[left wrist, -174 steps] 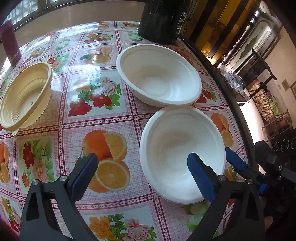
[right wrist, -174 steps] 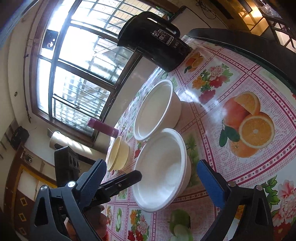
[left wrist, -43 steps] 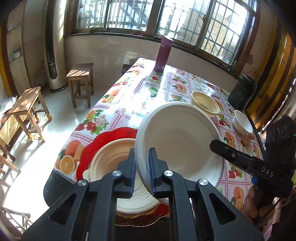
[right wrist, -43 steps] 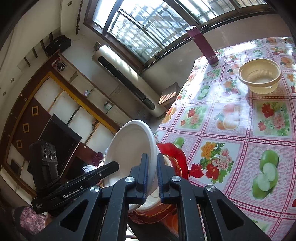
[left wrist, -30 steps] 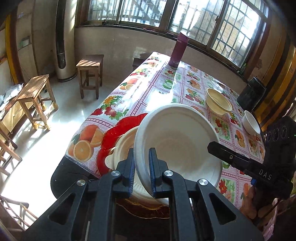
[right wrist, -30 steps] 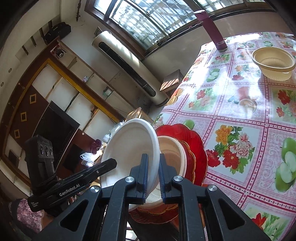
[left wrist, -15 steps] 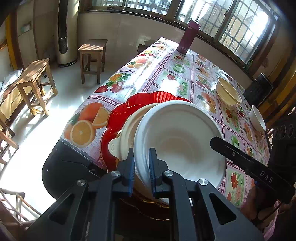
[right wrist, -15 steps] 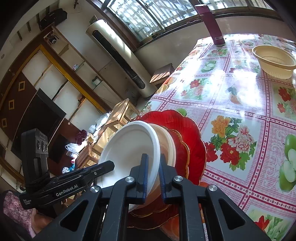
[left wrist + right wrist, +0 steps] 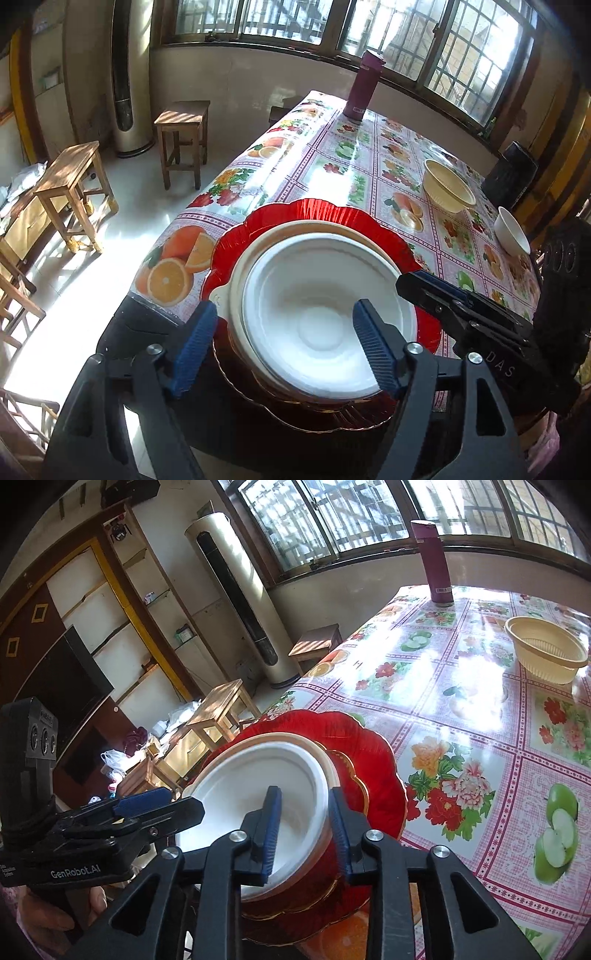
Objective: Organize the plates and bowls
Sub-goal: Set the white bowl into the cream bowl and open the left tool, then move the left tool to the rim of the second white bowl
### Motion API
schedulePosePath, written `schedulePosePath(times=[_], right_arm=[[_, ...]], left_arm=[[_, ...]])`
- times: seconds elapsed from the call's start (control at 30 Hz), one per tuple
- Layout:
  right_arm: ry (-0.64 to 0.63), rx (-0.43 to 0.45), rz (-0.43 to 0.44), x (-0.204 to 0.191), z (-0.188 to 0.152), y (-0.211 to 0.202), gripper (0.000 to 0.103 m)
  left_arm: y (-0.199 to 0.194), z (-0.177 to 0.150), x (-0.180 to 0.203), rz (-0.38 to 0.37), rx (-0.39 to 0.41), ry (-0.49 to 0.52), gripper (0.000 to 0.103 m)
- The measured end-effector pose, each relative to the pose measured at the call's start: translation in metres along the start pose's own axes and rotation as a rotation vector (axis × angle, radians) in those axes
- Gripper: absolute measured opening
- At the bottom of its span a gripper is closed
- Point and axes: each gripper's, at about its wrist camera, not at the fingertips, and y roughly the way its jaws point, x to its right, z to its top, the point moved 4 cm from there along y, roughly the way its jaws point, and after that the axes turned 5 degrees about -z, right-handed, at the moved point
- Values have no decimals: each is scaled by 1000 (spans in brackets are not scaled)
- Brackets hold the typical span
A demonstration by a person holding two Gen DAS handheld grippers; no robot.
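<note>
Left wrist: bowl now nested on stack; left gripper jaws released, right gripper jaws loosened. 2 bowls remain.

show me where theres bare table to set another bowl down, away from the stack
The widest bare stretch runs between the red plate stack and the yellow bowl, over the flowered cloth. More lies between the yellow bowl and the maroon bottle. The near corner is crowded: the white bowl sits nested on the stack, both grippers around it.
</note>
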Motion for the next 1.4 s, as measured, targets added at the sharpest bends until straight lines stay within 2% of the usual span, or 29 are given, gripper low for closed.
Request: schedulePosePath(times=[0.03, 0.13, 0.27, 0.43, 0.5, 0.6, 0.8, 0.83, 1.13, 1.4], right_arm=[[1, 8, 0, 2, 0, -3, 42], [19, 51, 4, 11, 4, -14, 43], [75, 80, -24, 37, 9, -20, 54], [183, 75, -52, 82, 10, -23, 57], [216, 77, -62, 98, 10, -25, 63], [280, 74, -56, 124, 12, -30, 75], [353, 80, -46, 168, 15, -44, 96], [372, 81, -43, 177, 15, -47, 103], [617, 171, -53, 286, 17, -90, 103], [710, 309, -190, 372, 14, -153, 103]], left_arm=[[-4, 1, 1, 2, 17, 8, 78], [-11, 4, -2, 6, 55, 5, 79], [-10, 7, -5, 7, 66, -24, 83], [-8, 10, 15, -17, 71, 1, 87], [-8, 12, 29, -39, 78, 25, 91], [-5, 15, 54, -86, 73, 65, 103], [7, 19, 107, -173, 35, 130, 103], [11, 20, 116, -181, 25, 141, 103], [41, 15, 191, -221, -70, 235, 103], [76, 3, 263, -257, -164, 324, 103]])
